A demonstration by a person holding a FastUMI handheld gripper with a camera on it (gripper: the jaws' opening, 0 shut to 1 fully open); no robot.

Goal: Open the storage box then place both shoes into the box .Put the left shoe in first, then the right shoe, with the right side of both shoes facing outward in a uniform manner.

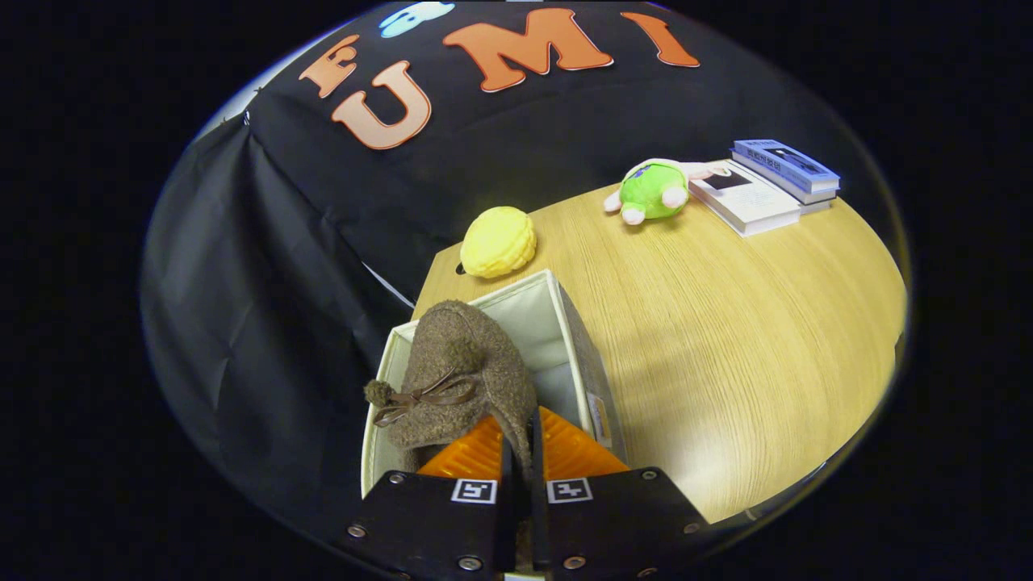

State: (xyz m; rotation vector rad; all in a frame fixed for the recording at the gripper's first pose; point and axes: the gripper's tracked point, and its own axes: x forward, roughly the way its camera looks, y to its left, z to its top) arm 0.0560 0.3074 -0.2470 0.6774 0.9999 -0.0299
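Brown shoe [464, 375] pinched between the tongs [520, 452], over the open storage box [577, 347].

One shoe [462, 375], one storage box [557, 323], two toys [498, 241], two books [746, 196].

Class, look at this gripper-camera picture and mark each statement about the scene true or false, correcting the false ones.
1. The gripper is shut on a brown fuzzy shoe. True.
2. The shoe is held over the open storage box. True.
3. The yellow toy lies inside the box. False: it sits on the wooden table, beyond the box.
4. The green plush toy lies beside the books. True.
5. The box's lid is on. False: the box is open.
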